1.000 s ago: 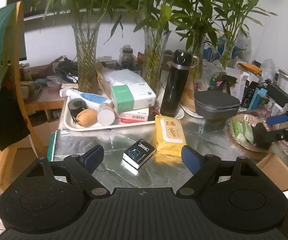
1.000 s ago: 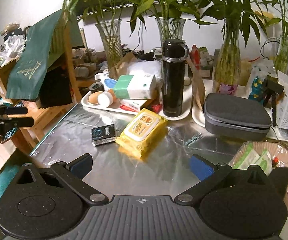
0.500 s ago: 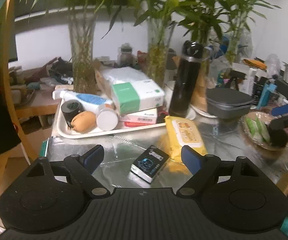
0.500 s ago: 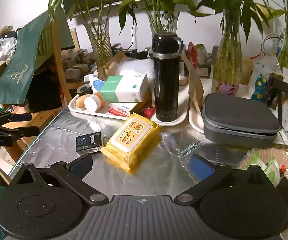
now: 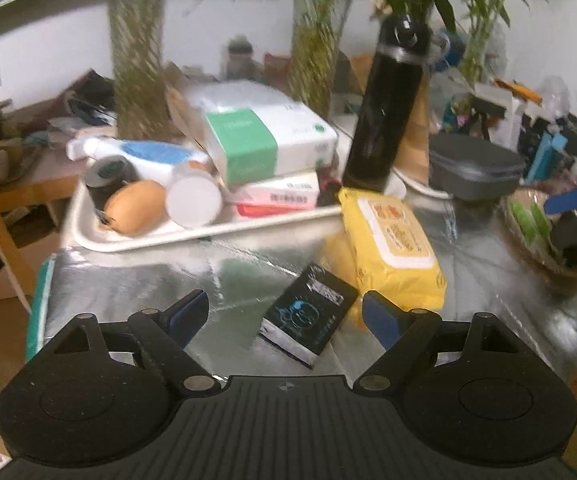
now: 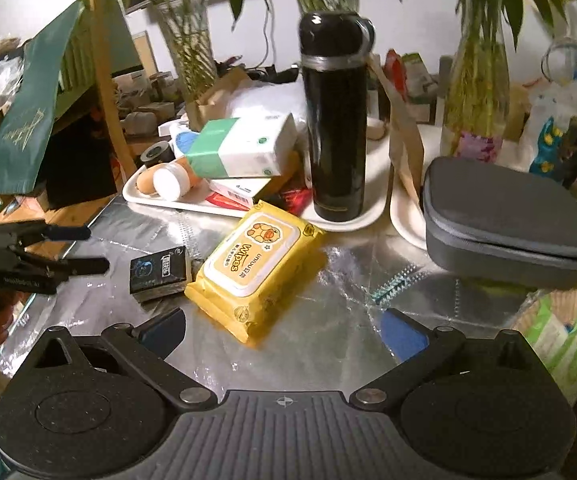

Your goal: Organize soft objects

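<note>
Foil-covered table point(image 6: 328, 280), two hand-held grippers, both empty.

Left gripper point(image 5: 284, 314): jaws spread wide, holding nothing, just above a small black box point(image 5: 308, 314) lying flat near the table's left edge. Right gripper point(image 6: 284, 330): jaws likewise apart and empty, just short of the yellow wipes pack point(image 6: 256, 268). The pack lies flat mid-table, touching the black box on one side, its far end just beside the white tray point(image 6: 148, 200) bearing a black flask point(image 6: 334, 120) and a green-and-white tissue pack point(image 6: 240, 152).

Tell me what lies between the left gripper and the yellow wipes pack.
In the left wrist view, a small black box lies on the foil between the open left gripper and the yellow wipes pack, edging against the pack.
</note>
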### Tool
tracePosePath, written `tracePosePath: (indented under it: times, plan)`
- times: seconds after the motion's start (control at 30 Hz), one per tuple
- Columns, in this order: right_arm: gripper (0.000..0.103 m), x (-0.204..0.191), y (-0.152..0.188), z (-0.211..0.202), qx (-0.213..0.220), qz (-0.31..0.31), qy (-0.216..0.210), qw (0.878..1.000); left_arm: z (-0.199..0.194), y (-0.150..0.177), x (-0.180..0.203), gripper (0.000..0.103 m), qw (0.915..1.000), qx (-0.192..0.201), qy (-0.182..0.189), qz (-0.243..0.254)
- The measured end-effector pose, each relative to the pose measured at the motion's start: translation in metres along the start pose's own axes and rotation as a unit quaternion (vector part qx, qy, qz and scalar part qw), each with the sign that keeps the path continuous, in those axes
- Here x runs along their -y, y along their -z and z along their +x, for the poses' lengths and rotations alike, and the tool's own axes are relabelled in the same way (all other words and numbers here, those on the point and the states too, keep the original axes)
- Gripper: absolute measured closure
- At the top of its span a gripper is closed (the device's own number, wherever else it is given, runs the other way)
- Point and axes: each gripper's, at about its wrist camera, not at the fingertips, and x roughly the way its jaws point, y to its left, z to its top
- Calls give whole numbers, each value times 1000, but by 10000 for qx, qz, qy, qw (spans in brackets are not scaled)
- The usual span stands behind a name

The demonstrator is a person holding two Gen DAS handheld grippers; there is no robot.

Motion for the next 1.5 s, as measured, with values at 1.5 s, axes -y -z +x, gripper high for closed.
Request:
tracePosePath:
  times: [1.5]
  plan:
    - [0,-32,-27,149,-207,-867,-738,9933,22,-41,-13,53,9962,205,-791,-299]
